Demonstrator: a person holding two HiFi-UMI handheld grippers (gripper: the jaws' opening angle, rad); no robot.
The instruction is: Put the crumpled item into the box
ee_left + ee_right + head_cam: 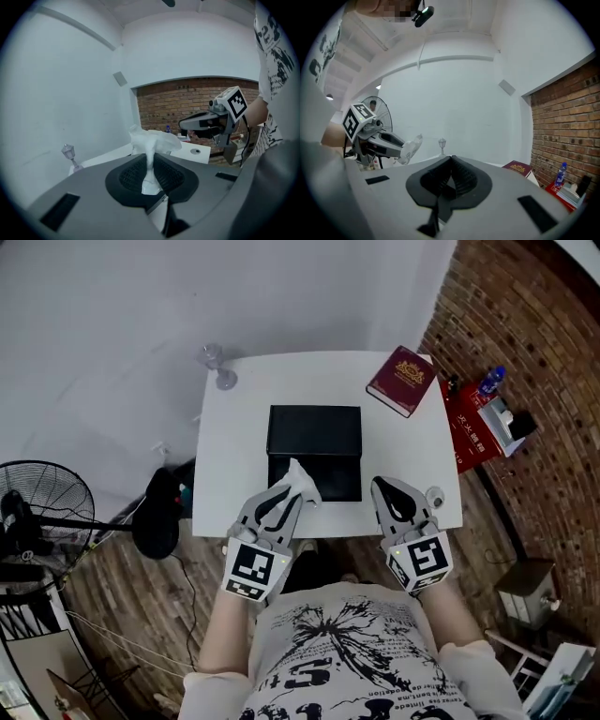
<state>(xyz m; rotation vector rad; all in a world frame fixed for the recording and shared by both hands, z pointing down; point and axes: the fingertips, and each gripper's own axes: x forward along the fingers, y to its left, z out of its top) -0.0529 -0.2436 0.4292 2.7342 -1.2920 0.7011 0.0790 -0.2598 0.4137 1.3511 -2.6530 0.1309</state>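
Printed T-shirt (347, 652) closest below, and two hand-held grippers reaching out past the near edge of a white table (234, 446).

On the person's left, the left gripper (291, 486) has its jaws clenched on a crumpled white tissue (302, 479). The paper is pinched between the ribbed pads and flares out beyond the tips, and from above it overlaps the near left corner of the black box (314, 432) in the middle of the table. The right gripper (380, 486) sits at the near edge just right of the box, its jaws pressed together with nothing between them. A red book (401, 381) lies at the far right corner, a small glass (220, 367) stands at the far left corner, and a fan (37, 512) stands on the floor to the left.
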